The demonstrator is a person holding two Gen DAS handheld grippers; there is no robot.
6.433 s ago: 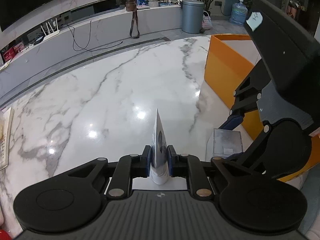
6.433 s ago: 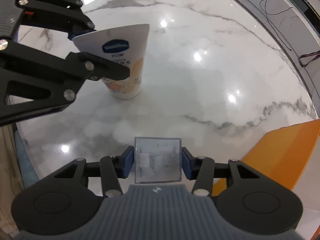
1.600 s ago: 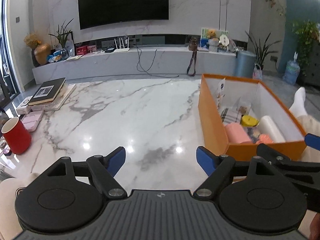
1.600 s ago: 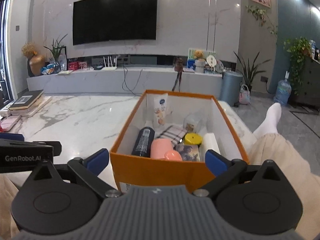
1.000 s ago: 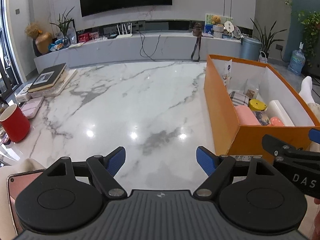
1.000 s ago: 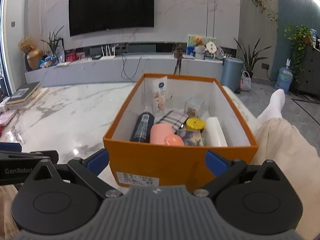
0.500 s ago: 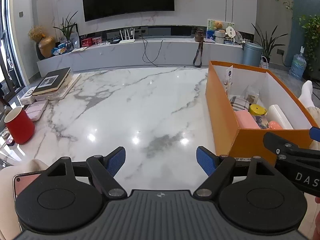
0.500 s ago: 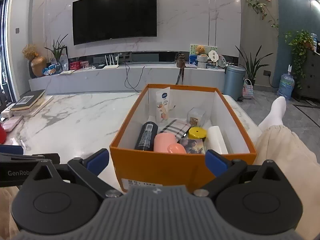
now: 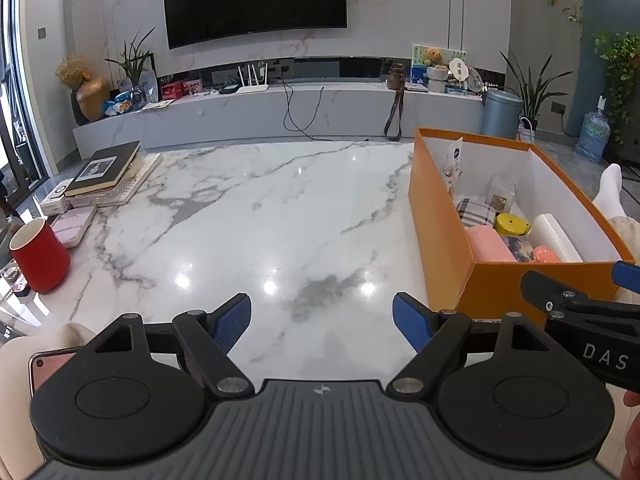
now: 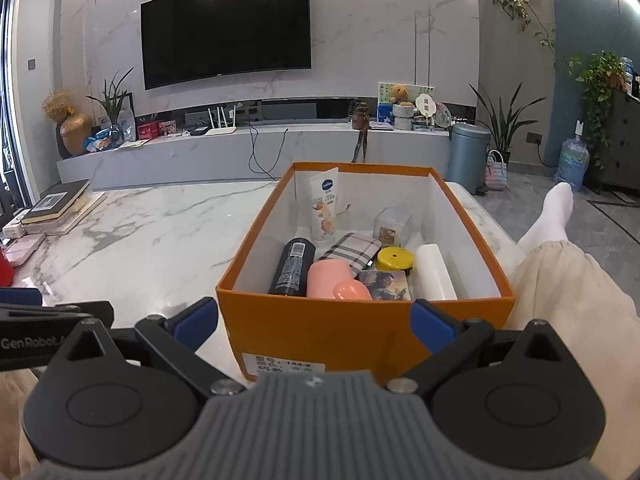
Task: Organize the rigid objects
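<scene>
Both grippers [image 9: 322, 316] [image 10: 314, 322] empty — jaws wide

Orange box [image 10: 360, 332] — upright, packed, tabletop

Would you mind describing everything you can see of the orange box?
The orange box is an open, lidless rectangular carton, seemingly cardboard, orange outside and white inside. It sits upright on the marble table near its right edge. A white printed label is on its near end wall. Inside are a lotion tube leaning on the far wall, a black bottle, pink items, a yellow lid and a white cylinder. Neither gripper touches it.
</scene>
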